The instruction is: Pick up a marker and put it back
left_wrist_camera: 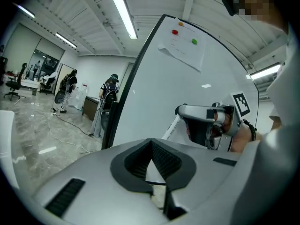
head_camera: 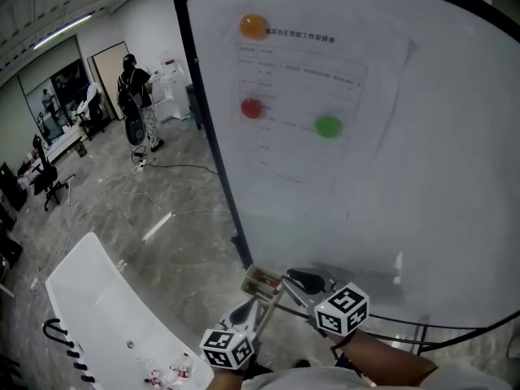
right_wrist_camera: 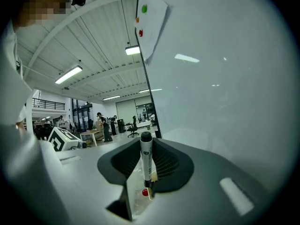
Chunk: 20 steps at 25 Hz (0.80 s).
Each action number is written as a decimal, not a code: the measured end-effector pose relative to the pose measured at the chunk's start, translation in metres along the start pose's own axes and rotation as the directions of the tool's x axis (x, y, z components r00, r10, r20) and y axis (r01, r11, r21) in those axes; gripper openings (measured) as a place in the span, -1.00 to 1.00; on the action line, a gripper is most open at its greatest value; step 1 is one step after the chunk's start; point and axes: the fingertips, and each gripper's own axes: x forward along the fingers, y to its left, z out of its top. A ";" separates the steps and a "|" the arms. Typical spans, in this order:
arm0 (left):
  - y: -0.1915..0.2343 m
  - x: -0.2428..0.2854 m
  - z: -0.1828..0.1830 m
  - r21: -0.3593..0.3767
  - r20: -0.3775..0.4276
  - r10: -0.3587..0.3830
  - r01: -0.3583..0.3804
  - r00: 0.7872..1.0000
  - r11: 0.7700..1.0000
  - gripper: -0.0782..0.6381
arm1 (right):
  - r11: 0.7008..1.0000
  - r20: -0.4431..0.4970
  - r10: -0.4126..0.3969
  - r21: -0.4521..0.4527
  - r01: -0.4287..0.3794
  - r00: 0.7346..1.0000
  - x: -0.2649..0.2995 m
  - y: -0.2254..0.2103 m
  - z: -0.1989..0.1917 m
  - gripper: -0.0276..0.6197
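A white marker [right_wrist_camera: 146, 161] with a black cap stands between the pads of my right gripper [right_wrist_camera: 145, 149], which is shut on it. In the left gripper view the same marker [left_wrist_camera: 169, 128] slants down-left from the right gripper [left_wrist_camera: 201, 121], close to the whiteboard [left_wrist_camera: 154, 88]. My left gripper [left_wrist_camera: 152, 165] is held just below and left of it, its jaws a little apart with nothing between them. In the head view both grippers, left [head_camera: 244, 311] and right [head_camera: 305, 283], are low in front of the whiteboard [head_camera: 422, 177].
A sheet of paper [head_camera: 301, 96] hangs on the board under orange [head_camera: 253, 26], red [head_camera: 252, 108] and green [head_camera: 328, 126] magnets. A small box [head_camera: 262, 281] sits at the board's lower edge. A white table [head_camera: 106, 315] stands at the lower left. A person [head_camera: 134, 104] stands far off.
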 end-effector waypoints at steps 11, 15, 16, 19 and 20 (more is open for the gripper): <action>-0.027 0.002 0.021 0.081 0.039 -0.030 0.026 0.999 0.996 -0.78 | 0.999 0.088 -0.004 -0.052 0.008 0.996 -0.020 0.009 0.040 -0.67; -0.030 0.001 0.023 0.094 0.050 -0.025 0.020 0.998 0.995 -0.78 | 0.999 0.097 0.002 -0.045 0.002 0.995 -0.023 0.010 0.044 -0.67; -0.030 0.001 0.024 0.095 0.053 -0.022 0.017 0.998 0.995 -0.78 | 0.999 0.097 0.003 -0.044 0.002 0.995 -0.023 0.010 0.044 -0.67; -0.031 0.000 0.024 0.094 0.057 -0.019 0.014 0.998 0.995 -0.78 | 0.999 0.095 0.004 -0.039 0.000 0.995 -0.022 0.010 0.043 -0.67; -0.031 0.000 0.024 0.092 0.058 -0.019 0.014 0.998 0.996 -0.78 | 0.999 0.094 0.005 -0.037 -0.001 0.996 -0.022 0.010 0.042 -0.67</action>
